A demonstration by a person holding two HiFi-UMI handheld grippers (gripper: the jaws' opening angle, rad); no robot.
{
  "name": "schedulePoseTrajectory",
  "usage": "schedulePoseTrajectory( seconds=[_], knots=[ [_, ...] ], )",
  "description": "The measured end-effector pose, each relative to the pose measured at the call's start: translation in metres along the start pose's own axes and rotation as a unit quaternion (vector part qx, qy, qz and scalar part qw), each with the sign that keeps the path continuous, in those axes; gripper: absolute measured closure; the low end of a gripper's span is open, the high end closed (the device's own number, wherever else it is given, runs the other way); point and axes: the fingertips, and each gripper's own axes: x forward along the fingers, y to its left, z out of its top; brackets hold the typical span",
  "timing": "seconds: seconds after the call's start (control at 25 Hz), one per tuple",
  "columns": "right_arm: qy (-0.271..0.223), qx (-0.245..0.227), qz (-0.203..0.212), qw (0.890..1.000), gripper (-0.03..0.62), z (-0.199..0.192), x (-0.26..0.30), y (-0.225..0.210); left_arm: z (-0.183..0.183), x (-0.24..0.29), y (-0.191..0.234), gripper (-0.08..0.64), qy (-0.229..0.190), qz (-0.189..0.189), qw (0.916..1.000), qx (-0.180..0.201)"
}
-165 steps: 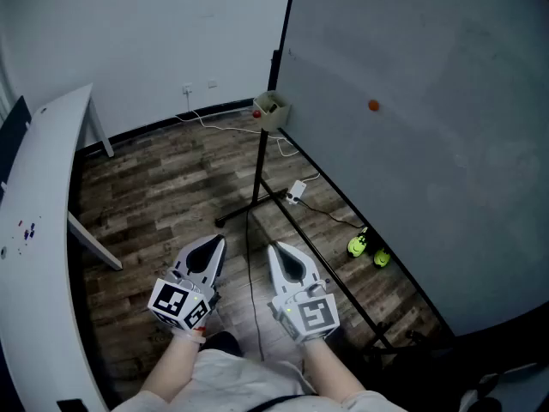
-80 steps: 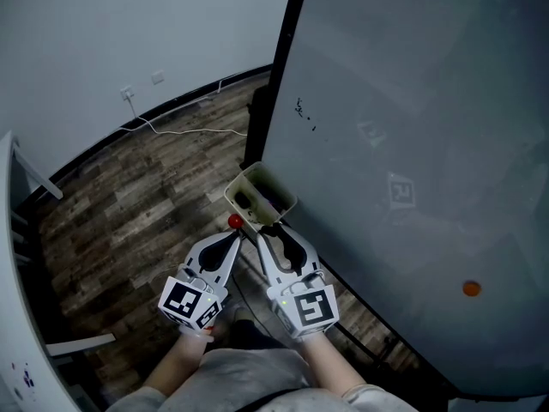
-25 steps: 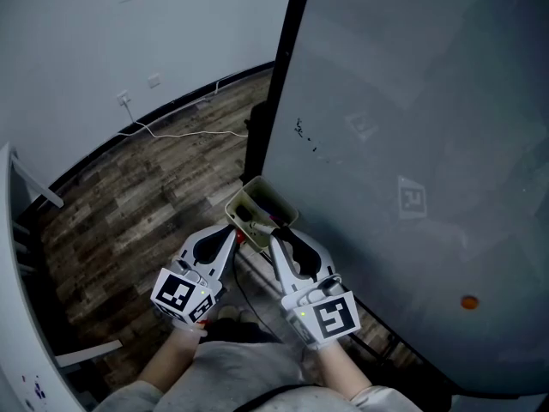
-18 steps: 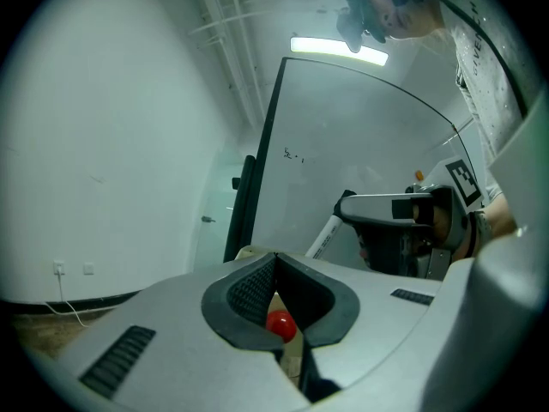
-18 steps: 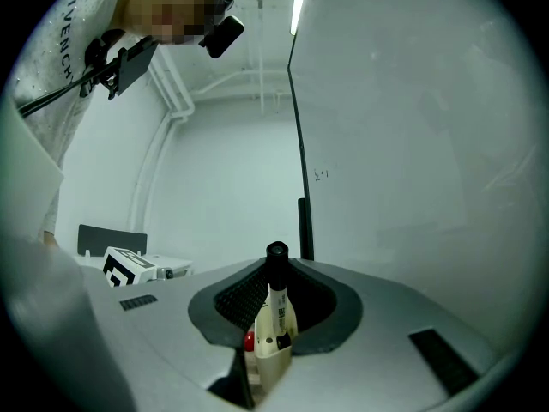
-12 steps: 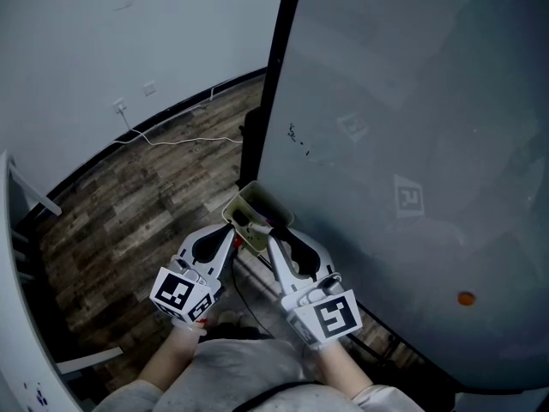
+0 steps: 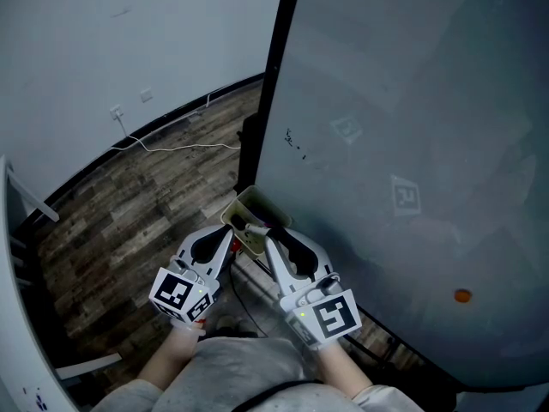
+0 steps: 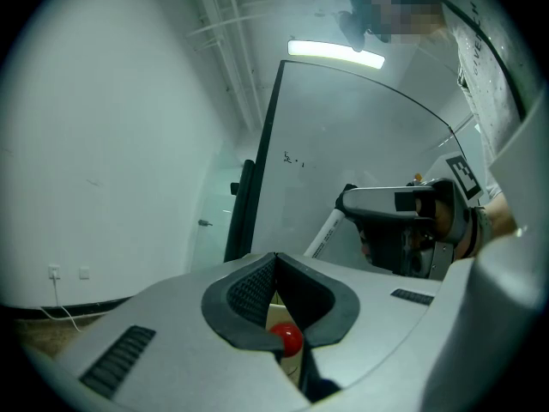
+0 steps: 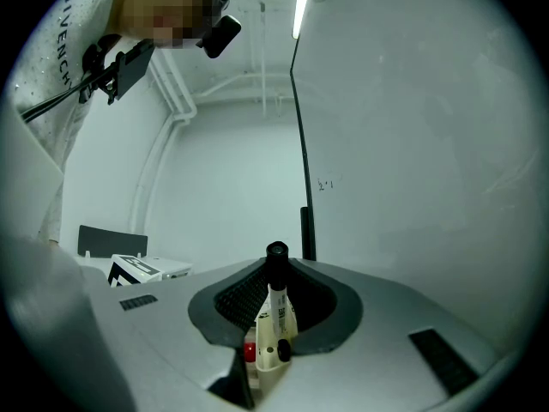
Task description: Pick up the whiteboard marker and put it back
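Whiteboard marker gripped upright at the holder beside the whiteboard

The whiteboard marker (image 9: 274, 312), white-bodied with its black cap uppermost, is pinched between the jaws of the right gripper (image 9: 276, 264), right at the beige holder (image 7: 240, 211) mounted at the edge of the whiteboard (image 7: 412, 127). The left gripper (image 8: 274, 260) is seen alongside, its jaws pressed together with nothing between them. A small red ball (image 8: 287, 340) is visible just beyond its tips. An orange magnet (image 7: 462, 296) is stuck on the board, well apart.
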Motion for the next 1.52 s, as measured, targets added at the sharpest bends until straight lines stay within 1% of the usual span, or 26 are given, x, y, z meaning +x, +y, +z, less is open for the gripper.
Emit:
schedulePoseTrajectory(
  seconds=[0.2,0.32,0.44,0.6,0.96,1.2,1.52],
  knots=[
    [0.007,0.003,0.008,1.0,0.515,0.002,0.0,0.004,0.002,0.0,0.0,0.545,-0.003,-0.002,1.0,0.001],
    [0.011,-0.002,0.002,1.0,0.515,0.001,0.0,0.002,0.003,0.001,0.001,0.545,-0.004,-0.003,1.0,0.0],
    [0.01,0.004,-0.002,1.0,0.515,0.0,-0.001,0.0,0.003,0.001,0.001,0.545,-0.006,-0.004,1.0,0.002],
    [0.027,0.002,-0.008,1.0,0.515,-0.006,-0.005,0.001,0.004,-0.002,0.0,0.545,-0.005,-0.001,1.0,0.0],
    [0.018,0.007,-0.007,1.0,0.515,-0.005,-0.003,-0.002,-0.001,-0.002,0.001,0.545,-0.004,-0.006,1.0,0.001],
    [0.031,0.006,-0.009,0.999,0.515,-0.01,-0.005,-0.004,-0.001,0.0,-0.003,0.545,0.0,-0.01,0.9999,0.01],
    [0.03,0.015,-0.014,0.999,0.515,-0.01,-0.005,-0.008,-0.003,0.003,-0.003,0.545,0.008,-0.002,1.0,0.006]
  ],
)
